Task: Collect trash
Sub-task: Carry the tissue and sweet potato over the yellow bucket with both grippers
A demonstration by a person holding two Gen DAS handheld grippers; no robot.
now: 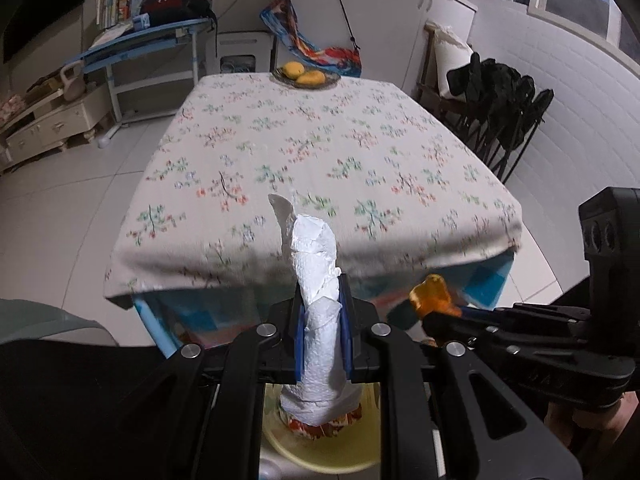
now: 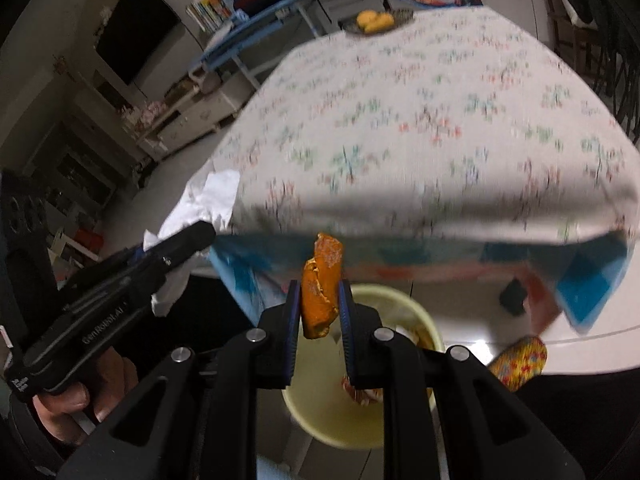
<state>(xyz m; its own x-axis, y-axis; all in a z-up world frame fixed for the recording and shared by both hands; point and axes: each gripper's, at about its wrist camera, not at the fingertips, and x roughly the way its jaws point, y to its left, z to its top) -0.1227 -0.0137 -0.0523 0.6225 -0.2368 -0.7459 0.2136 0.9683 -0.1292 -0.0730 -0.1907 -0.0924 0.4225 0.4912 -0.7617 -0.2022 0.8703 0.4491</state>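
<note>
Crumpled white paper towel (image 1: 318, 300) is sitting clamped between the left gripper's (image 1: 322, 312) jaws, while the right gripper's (image 2: 319, 312) jaws are pinching a curled orange peel (image 2: 320, 292), both hanging over the pale yellow plastic bin (image 2: 400, 308) on the floor beside the floral-clothed worktop (image 1: 320, 152). Released off-centre, the light towel is likely drifting past the rim, or the sticky peel clinging to a pad. "GenRobot.AI" is showing on the left gripper's side in the right wrist view.

White crumpled tissue (image 1: 318, 312) upright; orange peel (image 2: 320, 292) above yellow bin (image 2: 408, 308).
</note>
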